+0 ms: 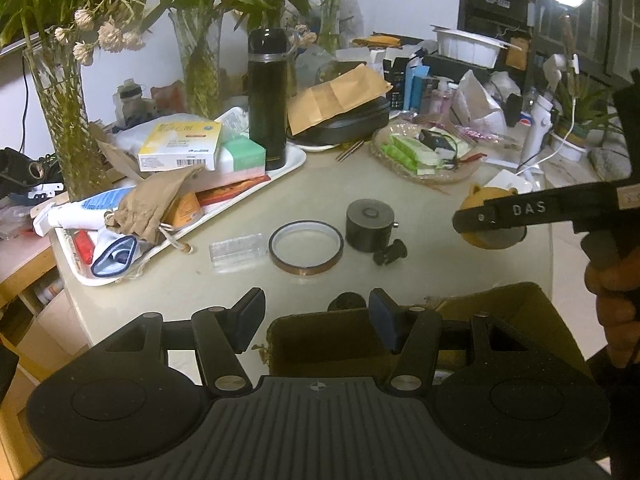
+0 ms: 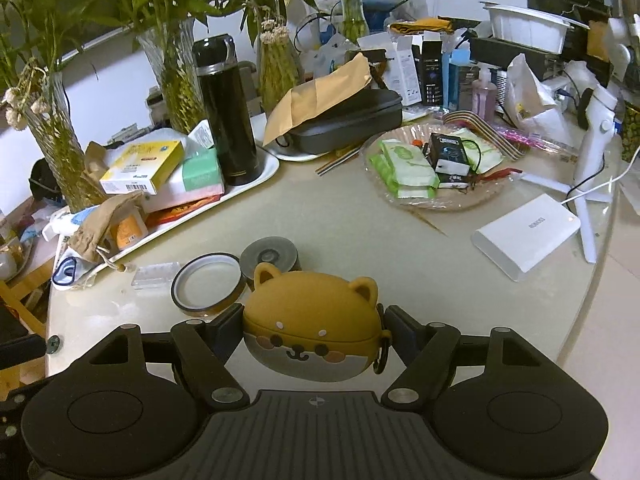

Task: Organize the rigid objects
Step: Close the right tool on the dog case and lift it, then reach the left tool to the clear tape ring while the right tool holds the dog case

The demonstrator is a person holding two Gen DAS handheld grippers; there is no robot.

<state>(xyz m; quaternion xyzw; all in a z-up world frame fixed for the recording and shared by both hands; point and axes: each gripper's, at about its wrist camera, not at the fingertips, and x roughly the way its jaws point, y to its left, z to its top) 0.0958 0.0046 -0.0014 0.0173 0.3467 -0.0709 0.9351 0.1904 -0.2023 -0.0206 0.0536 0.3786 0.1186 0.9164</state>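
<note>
The right gripper (image 2: 316,330) grasps the dog-shaped case (image 2: 312,320) just beside the tape roll (image 2: 208,284); the left gripper (image 1: 316,320), fingers released, hovers nearer than that roll.

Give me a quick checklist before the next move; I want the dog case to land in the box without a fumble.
1. Right gripper shut on the dog case: ok, a finger on each side.
2. Case lifted off the table: cannot tell from these views.
3. Box open on top: ok, though its inside is mostly hidden by the left gripper.
4. Left gripper free: ok, open and holding nothing.
5. Left gripper out of the drop path: not ok, one finger sits over the box's edge.
6. Tape roll and grey cylinder apart from the case: ok in the left view.
</note>
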